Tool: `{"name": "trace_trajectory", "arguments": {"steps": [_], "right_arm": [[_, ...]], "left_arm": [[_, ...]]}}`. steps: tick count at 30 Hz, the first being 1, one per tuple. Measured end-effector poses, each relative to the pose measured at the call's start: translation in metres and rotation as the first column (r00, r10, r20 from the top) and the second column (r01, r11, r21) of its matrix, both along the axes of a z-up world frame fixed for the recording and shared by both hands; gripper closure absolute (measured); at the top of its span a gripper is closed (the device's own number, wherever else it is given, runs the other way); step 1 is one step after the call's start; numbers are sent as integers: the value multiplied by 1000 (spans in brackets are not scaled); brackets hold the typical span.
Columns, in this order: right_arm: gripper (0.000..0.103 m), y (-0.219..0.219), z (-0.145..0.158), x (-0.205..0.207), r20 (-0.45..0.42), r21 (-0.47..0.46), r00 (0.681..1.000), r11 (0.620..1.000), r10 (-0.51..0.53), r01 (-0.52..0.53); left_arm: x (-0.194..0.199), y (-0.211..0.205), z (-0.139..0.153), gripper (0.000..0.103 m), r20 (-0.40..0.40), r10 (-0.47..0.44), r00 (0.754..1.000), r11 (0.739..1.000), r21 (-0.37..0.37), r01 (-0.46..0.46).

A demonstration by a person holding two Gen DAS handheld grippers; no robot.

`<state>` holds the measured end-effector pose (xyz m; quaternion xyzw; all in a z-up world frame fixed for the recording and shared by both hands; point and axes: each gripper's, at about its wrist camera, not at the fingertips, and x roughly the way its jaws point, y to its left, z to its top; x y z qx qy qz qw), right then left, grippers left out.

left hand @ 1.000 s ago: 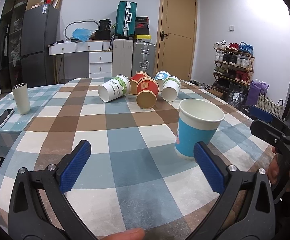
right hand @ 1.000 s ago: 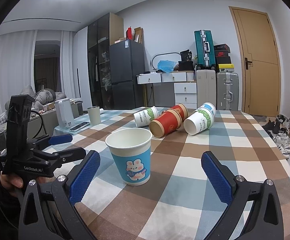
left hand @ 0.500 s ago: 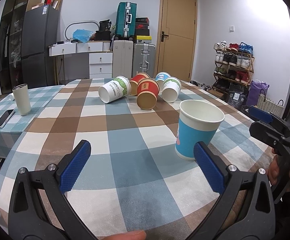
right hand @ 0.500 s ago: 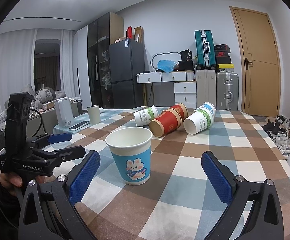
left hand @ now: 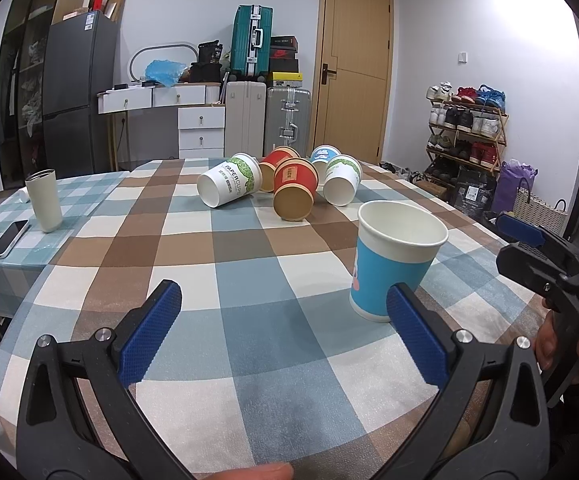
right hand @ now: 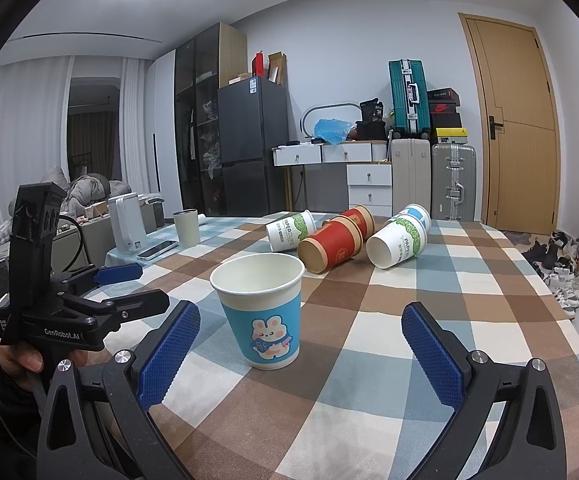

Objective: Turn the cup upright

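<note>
standing upright on the checked tablecloth (right hand: 469,276), blue cup (right hand: 263,312); left gripper (left hand: 285,328) and right gripper (right hand: 301,344) both spread wide, empty

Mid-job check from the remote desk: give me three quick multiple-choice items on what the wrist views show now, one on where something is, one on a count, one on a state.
1. Where does the blue bunny cup stand?
A. In the far cluster of cups
B. Alone on the checked table, nearer the grippers than the cluster
C. Beside the phone

2. How many cups lie on their sides in the far cluster?
A. Three
B. Five
C. Seven

3. What state is the right gripper in?
A. Open, holding nothing
B. Shut on the blue cup
C. Shut on a red cup

Answers:
1 B, the cup stands apart from the others, just ahead of the blue pads.
2 B, the left wrist view shows two green-print white cups, two red cups and one blue-topped cup tipped over.
3 A, its pads are spread wide and touch no cup.
</note>
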<state>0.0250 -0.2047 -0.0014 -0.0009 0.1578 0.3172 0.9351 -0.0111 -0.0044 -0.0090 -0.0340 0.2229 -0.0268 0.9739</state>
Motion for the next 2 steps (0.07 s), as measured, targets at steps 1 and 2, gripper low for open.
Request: {"name": "trace_trajectory", "arguments": {"steps": [1, 2], "right_arm": [[0, 0, 0, 0, 0, 0, 1000, 1000, -1, 1], [0, 0, 0, 0, 0, 0, 1000, 1000, 0, 0]], "left_arm": [[0, 0, 0, 0, 1, -1, 1000, 1000, 0, 1], [0, 0, 0, 0, 1, 0, 1000, 1000, 0, 0]]}}
